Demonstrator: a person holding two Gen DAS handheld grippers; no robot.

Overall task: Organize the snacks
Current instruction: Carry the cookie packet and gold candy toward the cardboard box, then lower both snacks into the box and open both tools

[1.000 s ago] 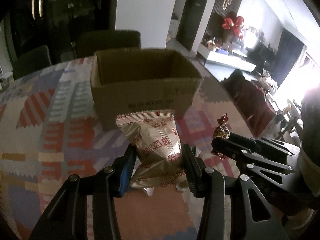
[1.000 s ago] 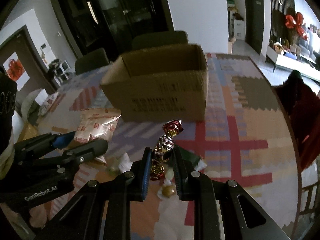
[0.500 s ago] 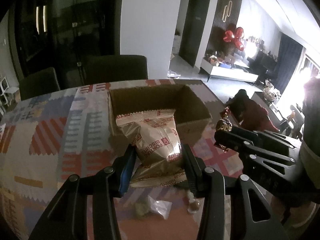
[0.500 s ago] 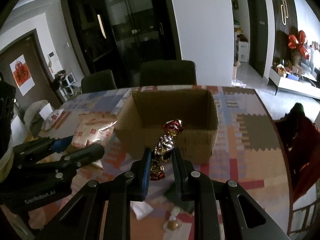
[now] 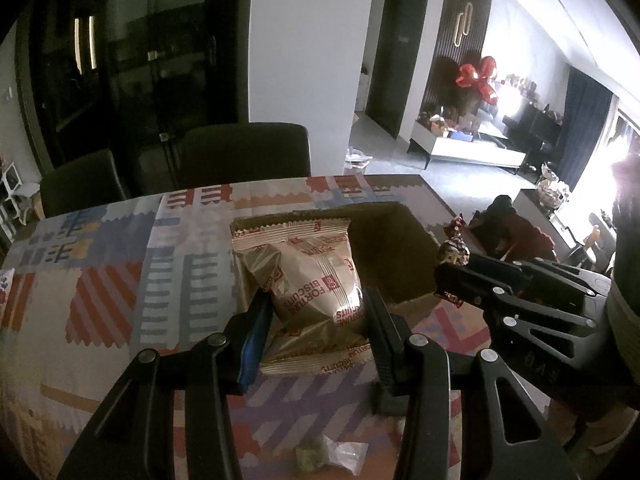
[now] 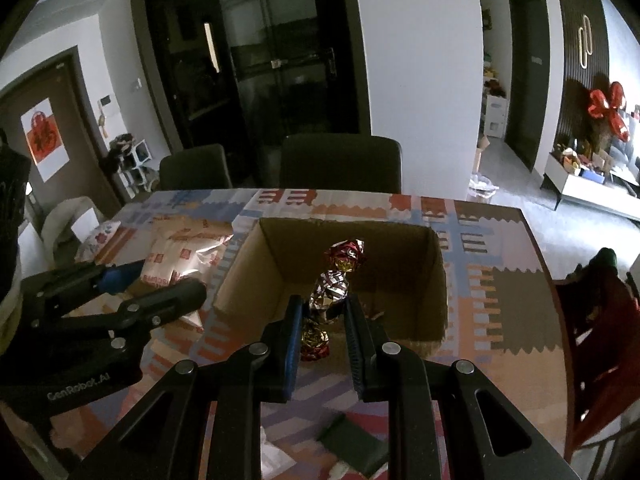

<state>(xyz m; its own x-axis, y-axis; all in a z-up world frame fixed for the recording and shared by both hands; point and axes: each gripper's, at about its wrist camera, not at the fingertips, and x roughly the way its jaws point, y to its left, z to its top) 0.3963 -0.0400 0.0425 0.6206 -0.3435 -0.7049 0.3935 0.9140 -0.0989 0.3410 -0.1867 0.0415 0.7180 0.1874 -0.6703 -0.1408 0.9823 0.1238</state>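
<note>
My left gripper (image 5: 316, 312) is shut on a tan biscuit packet (image 5: 308, 276) with red lettering, held upright above the near edge of an open cardboard box (image 5: 396, 252). My right gripper (image 6: 323, 312) is shut on a foil-wrapped candy strip (image 6: 334, 292), red, silver and gold, hanging over the box (image 6: 400, 292), whose inside looks bare. In the left wrist view the right gripper (image 5: 444, 276) reaches in from the right with the candy (image 5: 454, 246) over the box's right wall. In the right wrist view the left gripper (image 6: 164, 280) with its packet (image 6: 180, 256) sits left of the box.
The box rests on a table under a patchwork cloth (image 5: 100, 292). Small loose wrappers (image 5: 336, 452) and a dark green packet (image 6: 352, 444) lie on the cloth near me. Two dark chairs (image 6: 340, 164) stand behind the table. A dark red chair (image 6: 600, 332) is at the right.
Both grippers have risen and moved forward with their snacks. The box, seen from its side a second ago, now shows its open inside below them.
</note>
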